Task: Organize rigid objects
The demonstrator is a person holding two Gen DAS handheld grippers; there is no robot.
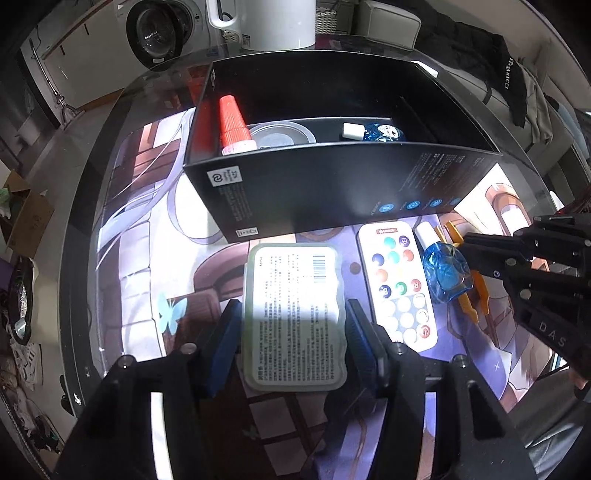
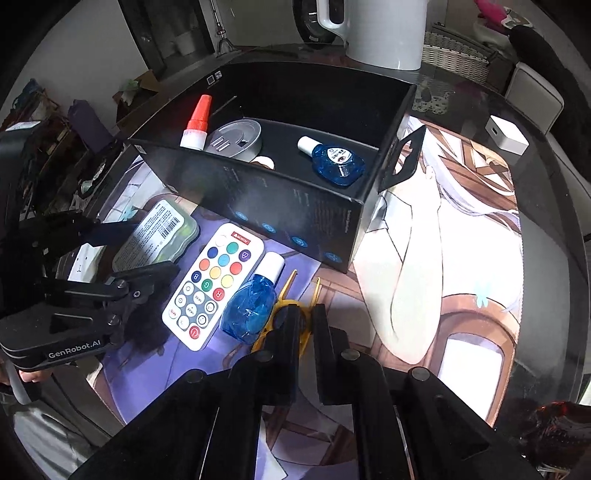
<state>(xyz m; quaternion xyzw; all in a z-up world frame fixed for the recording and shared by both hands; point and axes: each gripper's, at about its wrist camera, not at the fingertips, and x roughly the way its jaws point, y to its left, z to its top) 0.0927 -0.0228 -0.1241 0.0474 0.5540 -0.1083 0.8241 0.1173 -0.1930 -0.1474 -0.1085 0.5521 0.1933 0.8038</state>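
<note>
On the round glass desk (image 2: 546, 206), over a printed anime mat, stands an open black cardboard box (image 1: 332, 192). Inside it are a white glue bottle with a ribbed orange-red cap (image 2: 195, 123), a shallow round silver tin (image 2: 236, 142) just beside the bottle, and a blue faceted plastic bottle with a white cap (image 2: 334, 162) lying flat, apart from the tin.

In front of the box, a flat translucent pale-green plastic case with a printed barcode label (image 1: 295, 314) lies on the mat. The left hand-held gripper (image 1: 291, 339) is spread around it, one blue-padded finger on each long side; whether the pads touch the case cannot be told.

Just right of the case lies a white remote control with coloured round buttons (image 1: 399, 284), and beside that a second blue faceted bottle with a white cap (image 2: 253, 304). Touching this bottle lies a pair of small yellow plastic tweezers (image 2: 291, 280). The right hand-held gripper (image 2: 306, 317) has its fingers close together over the tweezers' joined end; whether it actually pinches them cannot be told.

A white electric kettle (image 2: 376, 33) stands behind the box, and a small white cube charger (image 2: 506, 134) sits well apart to the right.
</note>
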